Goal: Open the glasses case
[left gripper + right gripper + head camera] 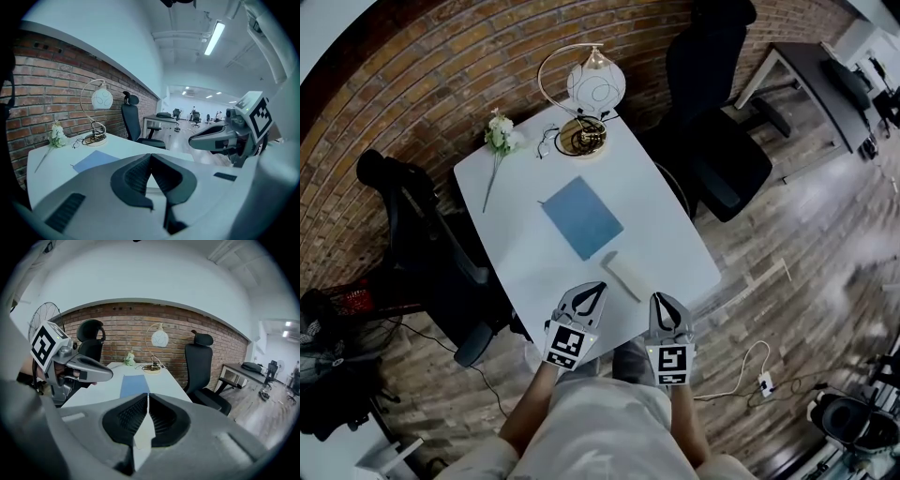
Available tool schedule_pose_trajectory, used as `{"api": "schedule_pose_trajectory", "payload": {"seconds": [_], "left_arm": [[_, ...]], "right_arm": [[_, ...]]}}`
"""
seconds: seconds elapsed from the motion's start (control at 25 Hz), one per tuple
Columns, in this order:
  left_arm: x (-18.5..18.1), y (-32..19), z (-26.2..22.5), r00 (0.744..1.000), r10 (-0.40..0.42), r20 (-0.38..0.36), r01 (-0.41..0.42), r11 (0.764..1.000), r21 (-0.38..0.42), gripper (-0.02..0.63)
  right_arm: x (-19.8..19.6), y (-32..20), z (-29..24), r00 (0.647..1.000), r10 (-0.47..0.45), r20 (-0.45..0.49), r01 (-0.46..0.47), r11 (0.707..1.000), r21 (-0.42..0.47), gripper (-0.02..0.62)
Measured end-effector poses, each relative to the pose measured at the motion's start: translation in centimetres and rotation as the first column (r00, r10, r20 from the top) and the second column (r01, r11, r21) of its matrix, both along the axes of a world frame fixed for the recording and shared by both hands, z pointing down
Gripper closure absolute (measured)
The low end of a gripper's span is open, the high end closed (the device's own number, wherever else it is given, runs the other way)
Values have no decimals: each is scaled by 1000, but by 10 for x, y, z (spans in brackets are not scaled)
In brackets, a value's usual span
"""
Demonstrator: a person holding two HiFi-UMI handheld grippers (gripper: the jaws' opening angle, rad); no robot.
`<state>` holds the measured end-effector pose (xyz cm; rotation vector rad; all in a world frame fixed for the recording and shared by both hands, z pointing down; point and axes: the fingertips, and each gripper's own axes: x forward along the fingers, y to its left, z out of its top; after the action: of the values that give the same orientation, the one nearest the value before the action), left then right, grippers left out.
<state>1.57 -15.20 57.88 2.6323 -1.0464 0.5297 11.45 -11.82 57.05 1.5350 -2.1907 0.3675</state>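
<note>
A white glasses case [623, 275] lies closed near the front edge of the white table [675, 246], just below a blue pad [581, 217]. My left gripper [598, 287] hovers at the table's near edge, just left of the case, with its jaws together and nothing between them. My right gripper [661, 300] sits just right of the case's near end, also shut and empty. In the left gripper view my left gripper [151, 157] points across the table, and the right gripper [220, 136] shows beside it. The right gripper view shows my right gripper [146, 397] aimed along the blue pad [135, 380].
At the far end of the table stand a ring-shaped lamp [595, 89], a pair of glasses [546, 142] and a white flower [499, 136]. Black office chairs flank the table on the left [422, 244] and at the upper right [722, 159]. Wooden floor surrounds it.
</note>
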Motion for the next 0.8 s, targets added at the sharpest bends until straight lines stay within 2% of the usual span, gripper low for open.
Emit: {"api": "schedule_pose_trajectory", "payload": {"seconds": [0.8], "left_arm": [[5,-9,62,998,1,67,6,995,-101,603]], "right_arm": [[-4,-12,58,995,-88,-40,83,990,-111,580]]}}
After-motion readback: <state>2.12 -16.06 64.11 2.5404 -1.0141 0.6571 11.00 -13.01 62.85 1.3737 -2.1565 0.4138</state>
